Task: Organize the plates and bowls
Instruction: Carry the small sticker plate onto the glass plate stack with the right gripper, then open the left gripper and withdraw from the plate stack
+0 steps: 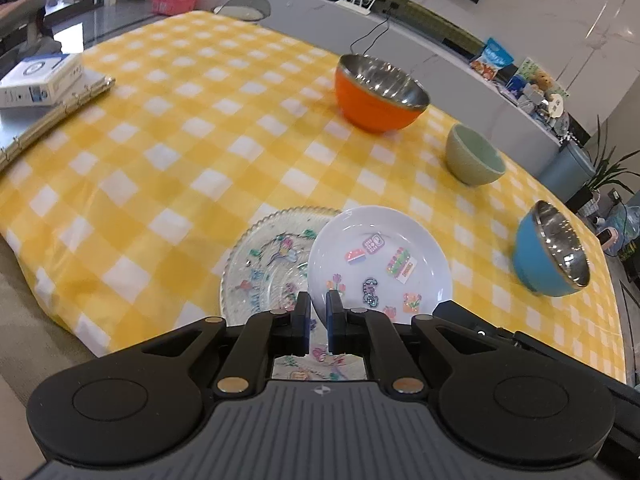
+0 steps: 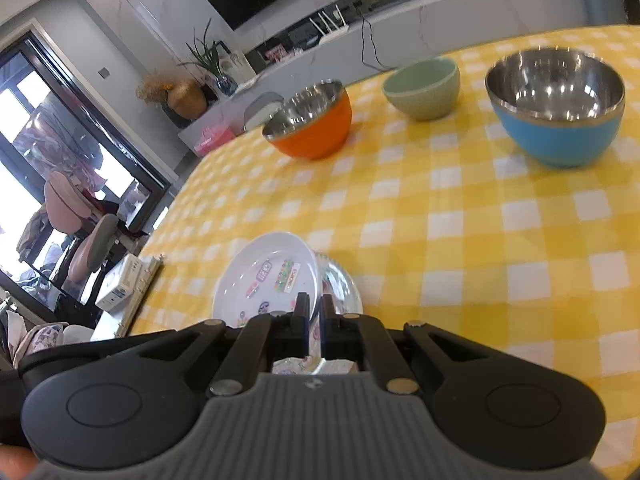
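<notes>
Both tongs clamp the white plate's rim: left tongs, right tongs. Just beyond lies the glass plate; three bowls stand farther ahead.

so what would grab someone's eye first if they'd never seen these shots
Probably the white sticker plate, held tilted above the clear glass plate at the near edge of the yellow checked tablecloth, with the left gripper and right gripper each clamped on its rim. Next come three bowls further back: an orange bowl, a pale green bowl and a blue bowl.
</notes>
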